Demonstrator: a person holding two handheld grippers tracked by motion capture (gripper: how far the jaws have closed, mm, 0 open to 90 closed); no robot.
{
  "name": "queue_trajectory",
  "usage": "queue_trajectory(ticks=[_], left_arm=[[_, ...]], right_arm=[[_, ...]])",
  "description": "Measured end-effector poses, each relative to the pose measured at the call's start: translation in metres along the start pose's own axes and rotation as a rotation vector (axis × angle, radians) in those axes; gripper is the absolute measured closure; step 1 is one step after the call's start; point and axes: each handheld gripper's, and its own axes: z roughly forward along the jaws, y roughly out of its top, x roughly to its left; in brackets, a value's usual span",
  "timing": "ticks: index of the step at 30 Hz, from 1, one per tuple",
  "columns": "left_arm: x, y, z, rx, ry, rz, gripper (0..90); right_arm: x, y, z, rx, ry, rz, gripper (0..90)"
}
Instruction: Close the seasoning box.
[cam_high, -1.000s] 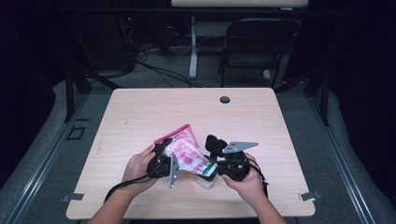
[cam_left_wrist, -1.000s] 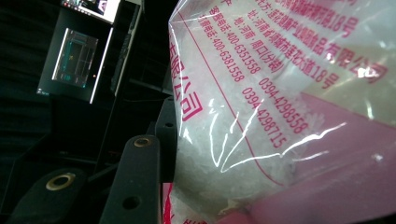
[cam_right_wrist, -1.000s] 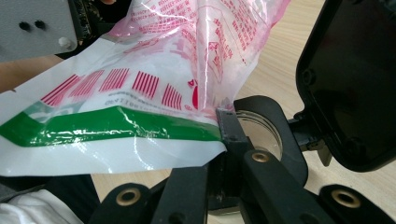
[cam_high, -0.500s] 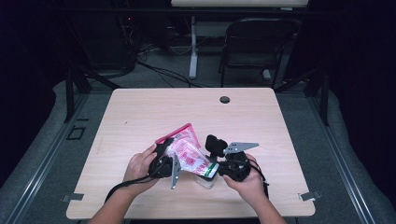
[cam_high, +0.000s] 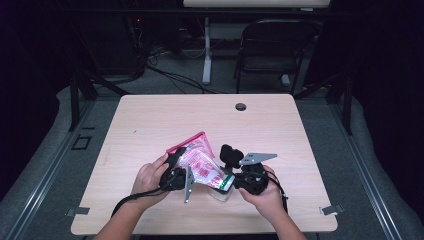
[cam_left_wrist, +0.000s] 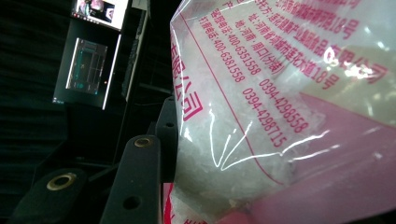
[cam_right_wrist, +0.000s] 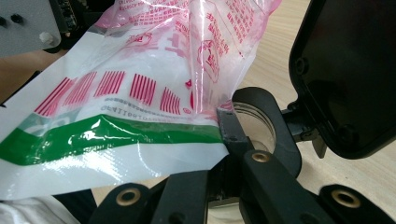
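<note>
Both grippers' fingers (cam_right_wrist: 226, 128) clamped on the red-printed clear plastic bag (cam_high: 202, 167); could tear between fingers, spilling granules onto surface (cam_high: 300, 135).

The plastic bag (cam_left_wrist: 280, 107) bears red numbers 400-6351558, 0394-4298558, 0394-4298715.

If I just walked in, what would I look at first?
The pink and white bag of white crystals, held up above the near middle of the table. The left gripper and right gripper each clamp one end. The right gripper view shows a small clear jar under the bag's green-striped end.
</note>
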Motion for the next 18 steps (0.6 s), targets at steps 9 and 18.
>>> queue_trajectory(ticks=[9,18], left_arm=[[0.0007,0.0023,-0.0018,0.011,0.017,0.039,64.2],[0.0012,0.0052,-0.0042,0.019,0.047,0.081,64.2]], right_arm=[[-0.0003,-0.0004,0.0009,0.003,0.002,-0.001,90.0],[-0.0002,-0.0008,0.0014,0.001,0.002,0.001,90.0]])
